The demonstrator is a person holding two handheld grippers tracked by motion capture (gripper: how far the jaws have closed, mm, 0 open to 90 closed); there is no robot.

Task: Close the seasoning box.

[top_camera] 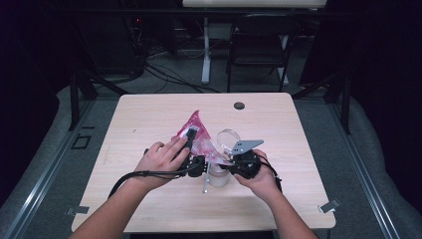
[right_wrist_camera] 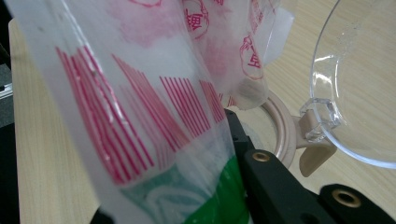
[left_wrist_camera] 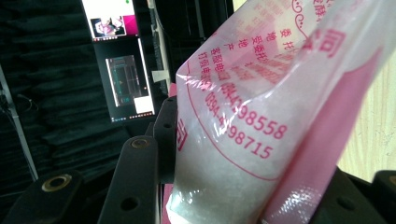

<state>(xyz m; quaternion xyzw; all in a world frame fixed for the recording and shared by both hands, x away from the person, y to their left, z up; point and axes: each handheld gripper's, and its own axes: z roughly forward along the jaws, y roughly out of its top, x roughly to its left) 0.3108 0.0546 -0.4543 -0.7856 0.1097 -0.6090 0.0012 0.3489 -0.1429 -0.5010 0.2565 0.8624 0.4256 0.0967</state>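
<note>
Both jaws clamped on same plastic bag (top_camera: 200, 141), one gripper per side. Left gripper (top_camera: 195, 166) pinching the end full of white grains (left_wrist_camera: 219, 186), pink print and digits on film; bag wedged between black jaws at bottom of left gripper view. Right gripper (top_camera: 245, 167) pressed together on thin film end, red stripes and green print (right_wrist_camera: 210, 205) right at the jaw in right gripper view.

Bag held up off table, slanting from between the grippers toward pink tip pointing away from person. Left hand (top_camera: 161, 160) on top of left gripper, fingers lying along bag. Right hand (top_camera: 259, 179) wrapped round right gripper, grey plate (top_camera: 245, 146) on top.

Just beside bag: clear jar (top_camera: 218, 177) standing on table between the two grippers, beige rim ring (right_wrist_camera: 285, 133) close behind bag in right gripper view. Clear hinged lid (right_wrist_camera: 359, 79) flipped open, attached at beige hinge (right_wrist_camera: 315, 149). Mouth of bag vs jar opening: can't tell, hidden by hands.

Table (top_camera: 149, 114) light wood, dark round plug (top_camera: 239, 105) near far edge. Beyond table: black folding chair (top_camera: 259, 47), white desk leg (top_camera: 205, 50), cables on floor. Two lit monitors (left_wrist_camera: 123, 60) in dark background of left gripper view.
</note>
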